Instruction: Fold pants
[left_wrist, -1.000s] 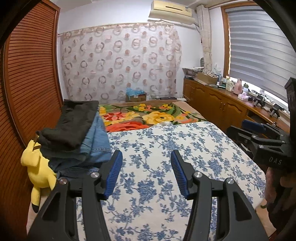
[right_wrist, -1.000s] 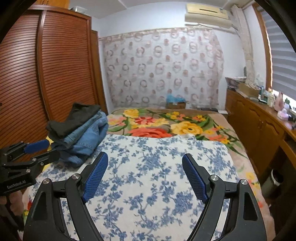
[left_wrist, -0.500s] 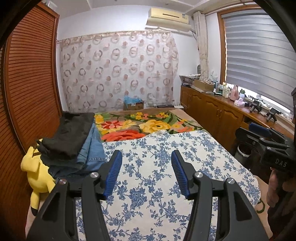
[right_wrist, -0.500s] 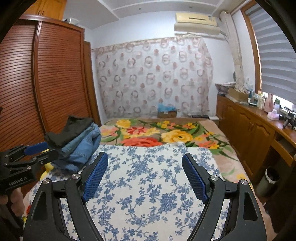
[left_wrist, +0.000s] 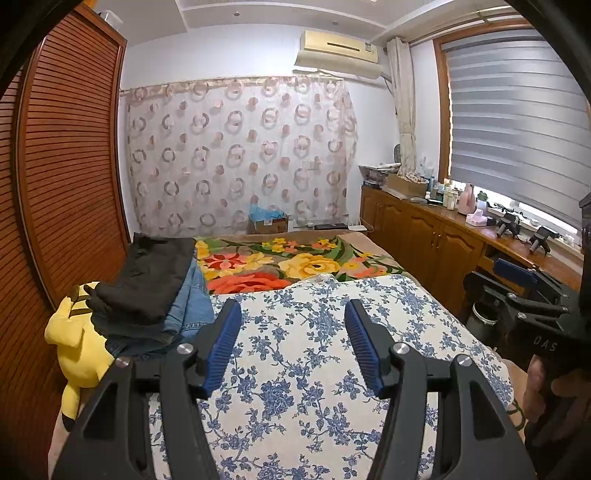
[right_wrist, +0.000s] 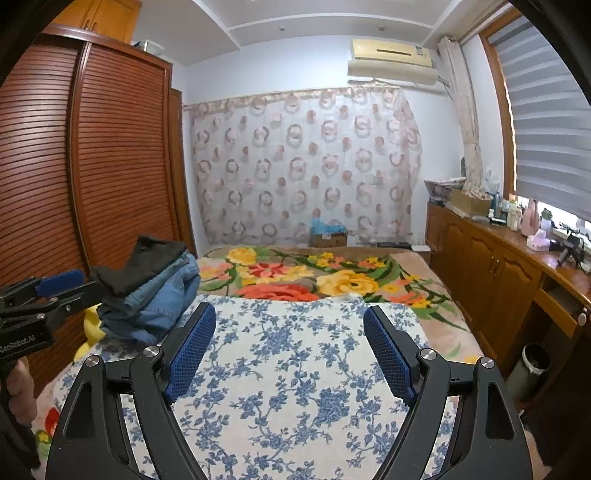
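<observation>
The stacked pants, their lower layers hidden under the dark top pair, run lengthwise along the bed's left edge, while the left tool is opening empty and the right tool gapes wide, empty

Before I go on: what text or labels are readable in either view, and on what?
"GenRobot_AI": white print on the body of the left tool, seen from the right wrist; the first letter is cut by the frame edge.
"DAS": pale letters on the body of the right tool, seen from the left wrist.
Air conditioner badge and the bottles on the counter: too small to read.
</observation>
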